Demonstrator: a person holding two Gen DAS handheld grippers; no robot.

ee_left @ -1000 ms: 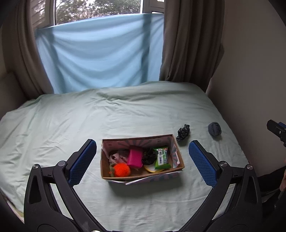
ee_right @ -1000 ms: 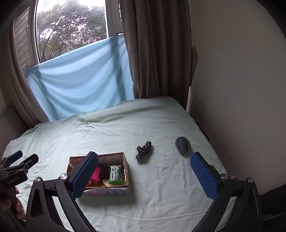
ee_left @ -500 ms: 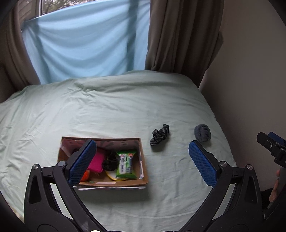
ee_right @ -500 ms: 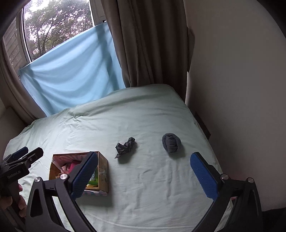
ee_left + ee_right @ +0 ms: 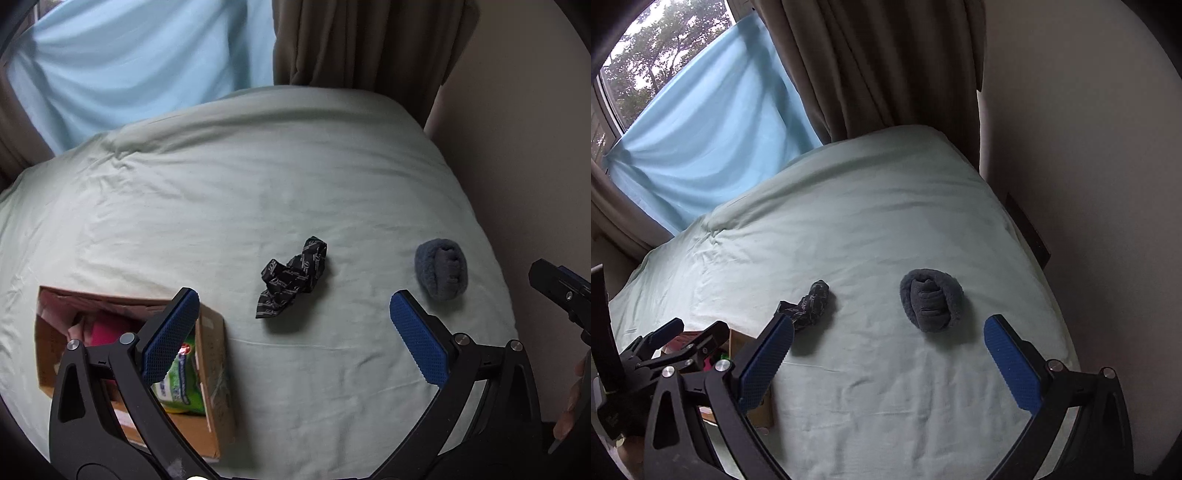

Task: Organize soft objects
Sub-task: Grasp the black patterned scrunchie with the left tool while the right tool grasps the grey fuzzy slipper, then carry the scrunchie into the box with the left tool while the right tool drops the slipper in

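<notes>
A crumpled black patterned cloth [image 5: 293,282] lies on the pale green bed sheet [image 5: 258,184]; it also shows in the right wrist view [image 5: 809,306]. A rolled grey sock [image 5: 441,267] lies to its right, and shows in the right wrist view [image 5: 931,299]. A cardboard box [image 5: 210,369] holding a pink item and a green packet sits at the left. My left gripper [image 5: 293,332] is open and empty, just short of the black cloth. My right gripper [image 5: 886,354] is open and empty, just short of the grey sock.
A wall [image 5: 1089,147] runs along the bed's right edge. Brown curtains [image 5: 871,62] and a blue cloth [image 5: 713,129] hang behind the bed. The left gripper's body [image 5: 665,354] shows at the left of the right wrist view, over the box.
Both grippers have moved right and closer to the bed. The box has slid to the left of both views; the black cloth and grey sock appear larger and more central.
</notes>
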